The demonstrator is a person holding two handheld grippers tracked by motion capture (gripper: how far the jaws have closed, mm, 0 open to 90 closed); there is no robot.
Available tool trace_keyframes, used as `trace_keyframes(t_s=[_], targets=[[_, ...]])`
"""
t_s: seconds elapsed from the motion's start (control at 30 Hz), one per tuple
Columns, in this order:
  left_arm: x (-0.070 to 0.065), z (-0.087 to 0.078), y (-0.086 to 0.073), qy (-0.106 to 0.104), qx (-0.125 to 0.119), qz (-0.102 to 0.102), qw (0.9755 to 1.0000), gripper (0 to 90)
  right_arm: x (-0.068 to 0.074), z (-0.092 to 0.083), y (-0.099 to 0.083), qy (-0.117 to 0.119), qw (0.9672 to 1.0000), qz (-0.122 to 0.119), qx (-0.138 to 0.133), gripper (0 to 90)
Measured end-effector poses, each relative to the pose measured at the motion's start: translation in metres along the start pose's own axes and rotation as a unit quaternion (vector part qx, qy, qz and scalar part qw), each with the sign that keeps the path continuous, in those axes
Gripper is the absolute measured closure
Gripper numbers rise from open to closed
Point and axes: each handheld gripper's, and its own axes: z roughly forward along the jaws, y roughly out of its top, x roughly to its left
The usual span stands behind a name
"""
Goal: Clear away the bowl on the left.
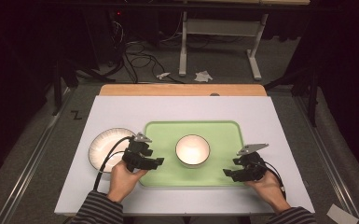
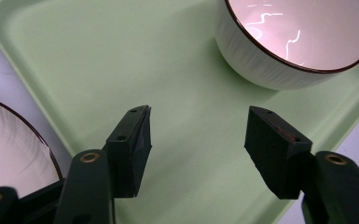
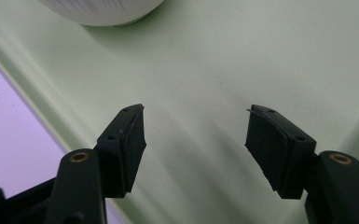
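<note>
A light green tray [image 1: 214,130] lies in the middle of the white table, with a white bowl [image 1: 192,150] with a dark rim standing on it. A white plate [image 1: 103,145] rests on the table just left of the tray. My left gripper [image 1: 155,163] hovers over the tray's front left corner, open and empty; its own view has the tray [image 2: 121,60], the bowl [image 2: 298,37] and the plate [image 2: 9,149]. My right gripper [image 1: 228,173] is over the tray's front right corner, also open and empty, above the tray [image 3: 261,60] and near the bowl [image 3: 102,11].
The white table top [image 1: 121,109] ends in a wooden strip [image 1: 182,90] at the far edge. Beyond it are a table frame [image 1: 219,42] and cables [image 1: 140,60] on the floor.
</note>
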Motion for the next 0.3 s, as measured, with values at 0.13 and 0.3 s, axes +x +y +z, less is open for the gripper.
trace_keyframes(t_s=[0.13, 0.3], targets=[[0.0000, -0.0001, -0.0004, 0.000, 0.003, 0.003, 1.0000, 41.1, -0.0008, 0.0000, 0.0003, 0.009, 1.0000, 0.002, 0.002, 39.4], [-0.0010, 0.0003, -0.0018, -0.007, 0.006, 0.006, 0.9999, 41.8, -0.0023, 0.0008, -0.0001, 0.007, 1.0000, 0.002, 0.001, 39.7]])
